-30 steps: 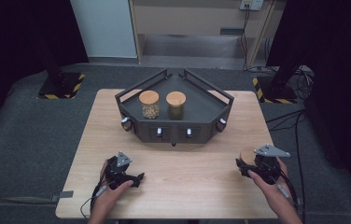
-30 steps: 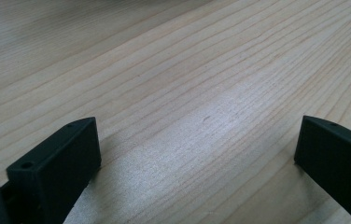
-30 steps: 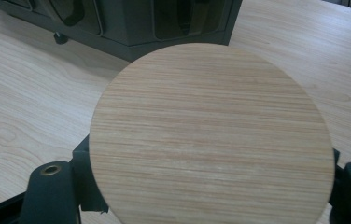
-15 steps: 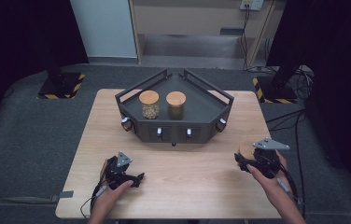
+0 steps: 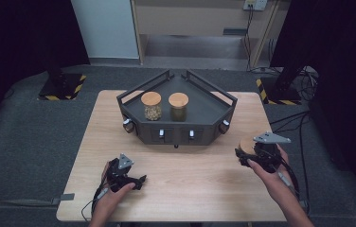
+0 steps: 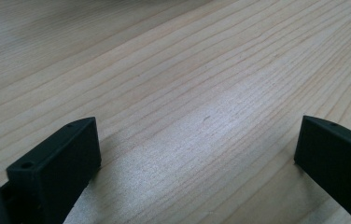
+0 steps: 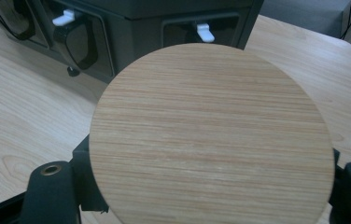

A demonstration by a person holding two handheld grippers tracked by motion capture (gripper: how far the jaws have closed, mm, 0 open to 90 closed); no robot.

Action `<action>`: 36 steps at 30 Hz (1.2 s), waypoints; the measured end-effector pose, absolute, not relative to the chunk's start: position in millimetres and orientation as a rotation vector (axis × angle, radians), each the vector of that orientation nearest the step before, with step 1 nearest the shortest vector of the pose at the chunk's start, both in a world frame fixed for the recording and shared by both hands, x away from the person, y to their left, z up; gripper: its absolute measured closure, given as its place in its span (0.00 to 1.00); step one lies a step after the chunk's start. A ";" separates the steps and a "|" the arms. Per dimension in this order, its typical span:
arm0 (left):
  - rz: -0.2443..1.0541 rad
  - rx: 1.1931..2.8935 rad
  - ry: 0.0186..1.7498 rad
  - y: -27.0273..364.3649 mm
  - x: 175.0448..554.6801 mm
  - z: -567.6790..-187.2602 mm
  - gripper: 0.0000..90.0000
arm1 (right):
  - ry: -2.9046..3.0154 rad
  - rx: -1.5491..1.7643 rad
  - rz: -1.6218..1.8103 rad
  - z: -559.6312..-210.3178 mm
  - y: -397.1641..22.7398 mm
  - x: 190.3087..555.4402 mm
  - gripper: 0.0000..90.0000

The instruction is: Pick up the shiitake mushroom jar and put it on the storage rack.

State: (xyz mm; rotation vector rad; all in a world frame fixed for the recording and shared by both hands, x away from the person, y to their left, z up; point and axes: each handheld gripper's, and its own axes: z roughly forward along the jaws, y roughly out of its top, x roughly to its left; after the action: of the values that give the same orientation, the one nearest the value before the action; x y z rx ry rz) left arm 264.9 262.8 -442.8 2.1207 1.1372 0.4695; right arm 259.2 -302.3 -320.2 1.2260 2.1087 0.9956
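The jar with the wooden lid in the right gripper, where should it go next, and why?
Probably forward toward the dark tray. The right gripper is shut on a jar with a wooden lid at the table's right edge, and two jars alike already stand in the tray with bare floor beside them. The left gripper rests open on the table.

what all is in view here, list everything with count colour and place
wooden-lidded jar: 1, light wood lid, clamped in the right gripper near the table's right edge
jars on tray: 2, wood lids, side by side, contents tan and greenish
tray: 1, dark grey, angular, table's far middle
table: 1, pale wood
striped floor bases: 2, black and yellow, beyond the table's far corners
left gripper: 1, black, jaws wide apart, low over bare table
right gripper: 1, black, shut on the jar
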 end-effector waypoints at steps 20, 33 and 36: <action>0.470 2.120 1.137 262.9 264.8 -442.9 0.00 | 2.110 1.197 0.999 -297.5 -288.3 278.5 0.29; 0.470 2.121 1.137 262.8 264.9 -442.8 0.00 | 2.110 1.192 1.010 -286.0 -281.9 295.8 0.29; 0.470 2.121 1.137 262.8 264.9 -442.8 0.00 | 2.108 1.192 1.012 -283.8 -280.4 299.7 0.29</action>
State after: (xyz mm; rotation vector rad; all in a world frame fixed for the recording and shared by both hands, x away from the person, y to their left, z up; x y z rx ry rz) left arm 264.9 262.8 -442.8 2.1210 1.1372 0.4696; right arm 299.7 -280.4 -283.8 1.1924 2.1081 1.0119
